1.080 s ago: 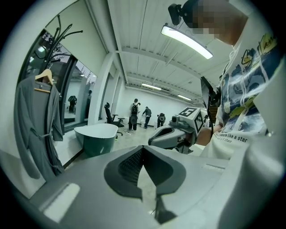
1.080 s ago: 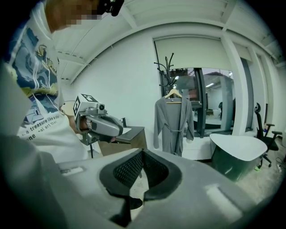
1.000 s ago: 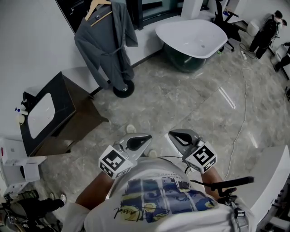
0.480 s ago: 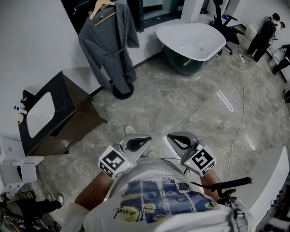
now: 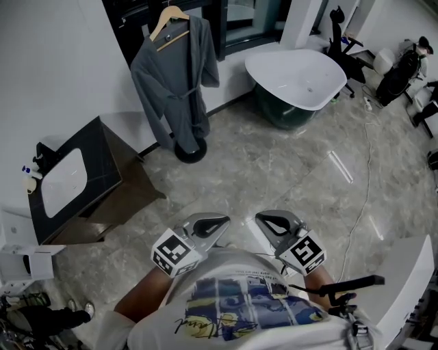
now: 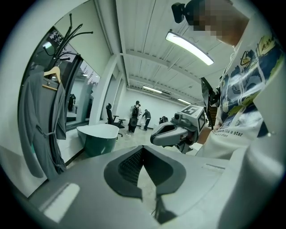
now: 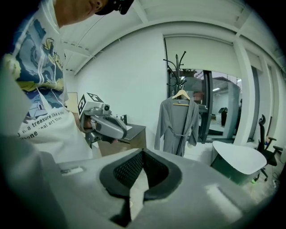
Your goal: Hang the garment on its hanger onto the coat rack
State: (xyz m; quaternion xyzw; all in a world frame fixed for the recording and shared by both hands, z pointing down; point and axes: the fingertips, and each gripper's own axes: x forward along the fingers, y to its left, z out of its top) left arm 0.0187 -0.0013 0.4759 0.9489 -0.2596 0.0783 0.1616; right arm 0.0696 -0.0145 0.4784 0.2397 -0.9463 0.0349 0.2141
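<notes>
Left claw (image 5: 217, 222) and right claw (image 5: 268, 221) are both closed tip to tip with nothing gripped, side by side before my chest. Grey robe (image 5: 174, 89) hangs on its hanger (image 5: 170, 15) on the coat rack (image 5: 188, 149), at the floor's (image 5: 274, 164) far edge by the wall. It is well apart from both claws, ahead and to the left.

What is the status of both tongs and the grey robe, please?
Left tongs shut, empty. Right tongs shut, empty. Grey fabric robe on wooden hanger, hanging on black coat rack. Nothing seen in the way.
</notes>
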